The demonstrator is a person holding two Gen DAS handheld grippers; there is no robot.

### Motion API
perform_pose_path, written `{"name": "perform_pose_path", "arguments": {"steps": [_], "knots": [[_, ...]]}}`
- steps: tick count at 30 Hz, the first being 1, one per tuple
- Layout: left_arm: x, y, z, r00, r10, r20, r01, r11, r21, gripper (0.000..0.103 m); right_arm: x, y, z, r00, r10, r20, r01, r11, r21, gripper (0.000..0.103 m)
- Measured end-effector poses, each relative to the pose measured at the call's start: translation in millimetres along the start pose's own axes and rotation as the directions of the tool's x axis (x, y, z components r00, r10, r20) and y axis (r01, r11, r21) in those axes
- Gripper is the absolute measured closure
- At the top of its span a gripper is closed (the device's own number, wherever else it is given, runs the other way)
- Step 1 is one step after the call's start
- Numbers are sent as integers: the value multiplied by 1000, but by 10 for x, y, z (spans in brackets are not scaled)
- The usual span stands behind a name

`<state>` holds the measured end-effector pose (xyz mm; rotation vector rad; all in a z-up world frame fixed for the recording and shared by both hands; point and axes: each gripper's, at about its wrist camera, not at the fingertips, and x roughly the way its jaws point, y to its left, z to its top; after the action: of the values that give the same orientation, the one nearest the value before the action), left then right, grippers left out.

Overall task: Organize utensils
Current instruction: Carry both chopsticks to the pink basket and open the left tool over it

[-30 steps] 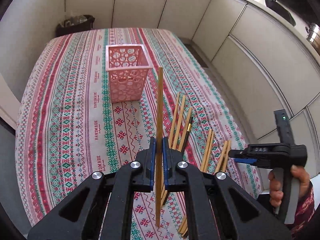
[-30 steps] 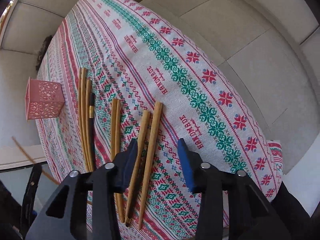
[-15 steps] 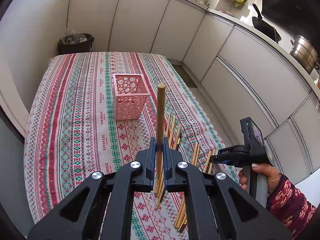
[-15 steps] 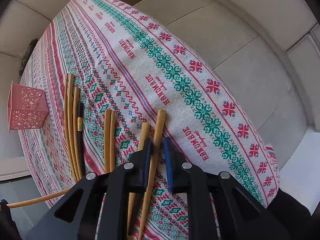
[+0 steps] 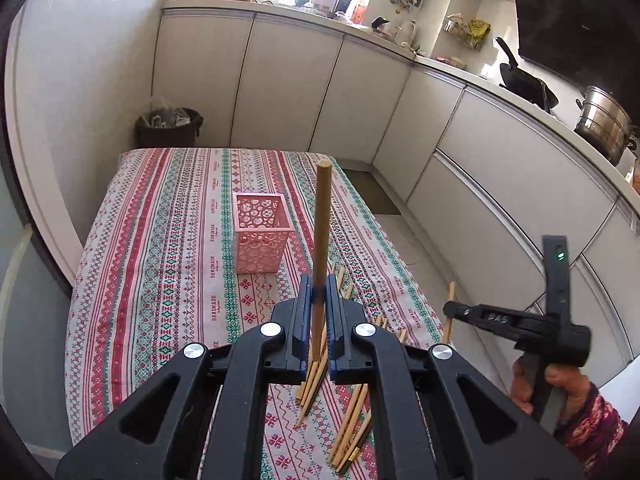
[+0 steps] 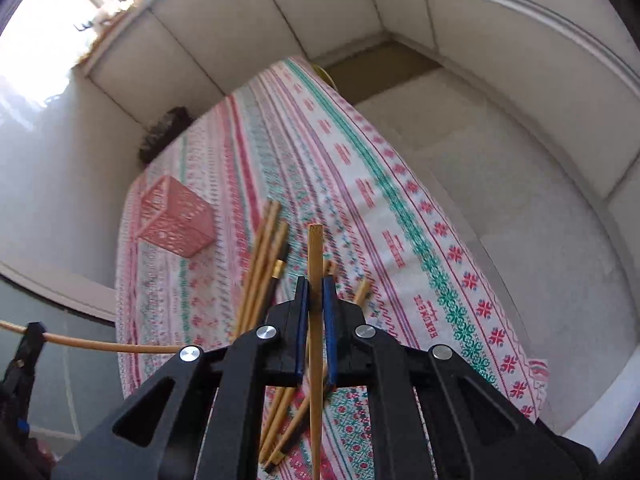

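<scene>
My left gripper (image 5: pixel 319 294) is shut on a wooden chopstick (image 5: pixel 321 224) that stands upright, lifted above the table. The pink perforated holder (image 5: pixel 261 237) stands on the patterned tablecloth (image 5: pixel 168 264) ahead and slightly left of it. My right gripper (image 6: pixel 316 294) is shut on another wooden chopstick (image 6: pixel 315 256), lifted off the cloth; it also shows at the right of the left wrist view (image 5: pixel 450 312). Several chopsticks (image 6: pixel 262 268) still lie on the cloth below. The holder shows far left in the right wrist view (image 6: pixel 176 222).
The table's right edge drops to the floor beside white kitchen cabinets (image 5: pixel 500 184). A dark bin (image 5: pixel 168 128) stands beyond the table's far end. A pot (image 5: pixel 604 128) and pan (image 5: pixel 524 80) sit on the counter.
My right gripper closed on a chopstick and lifted it off the cloth. My left gripper rose higher with its chopstick, and both views tilted up towards the room.
</scene>
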<state>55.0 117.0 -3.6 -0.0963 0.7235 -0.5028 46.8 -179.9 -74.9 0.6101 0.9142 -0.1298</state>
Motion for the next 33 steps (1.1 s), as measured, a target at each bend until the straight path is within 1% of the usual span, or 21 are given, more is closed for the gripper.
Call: {"name": "perform_pose_path", "arguments": {"steps": [1, 4, 8, 12, 15, 19, 22, 24, 28, 33], "knots": [[-13, -23, 17, 1000, 8, 4, -8, 1000, 6, 97, -130, 76, 5, 1000, 20, 23, -19, 1000, -17, 95], [-55, -77, 139, 999, 36, 18, -37, 999, 25, 97, -426, 297, 181, 993, 79, 83, -73, 995, -71, 95], [-99, -89, 375, 996, 69, 50, -71, 997, 33, 97, -710, 601, 415, 978, 144, 149, -124, 982, -139, 95], [-90, -74, 620, 991, 100, 90, -104, 994, 38, 97, -866, 899, 735, 949, 201, 242, -155, 968, -196, 95], [-41, -71, 812, 986, 117, 122, -122, 992, 35, 97, -893, 1093, 990, 923, 242, 300, -181, 959, -218, 95], [95, -42, 1036, 979, 130, 158, -137, 990, 34, 97, -793, 1358, 1286, 879, 291, 379, -204, 946, -253, 95], [230, 15, 1170, 973, 141, 181, -149, 988, 33, 97, -644, 1536, 1425, 852, 311, 421, -201, 937, -286, 95], [341, 74, 1238, 971, 148, 186, -156, 987, 30, 97, -498, 1646, 1482, 842, 316, 438, -189, 932, -308, 95], [589, 183, 1296, 971, 161, 177, -168, 986, 25, 97, -185, 1781, 1515, 814, 325, 481, -167, 925, -341, 95], [867, 367, 1267, 975, 168, 144, -170, 985, 6, 97, 283, 1834, 1536, 808, 336, 484, -184, 924, -334, 95]]}}
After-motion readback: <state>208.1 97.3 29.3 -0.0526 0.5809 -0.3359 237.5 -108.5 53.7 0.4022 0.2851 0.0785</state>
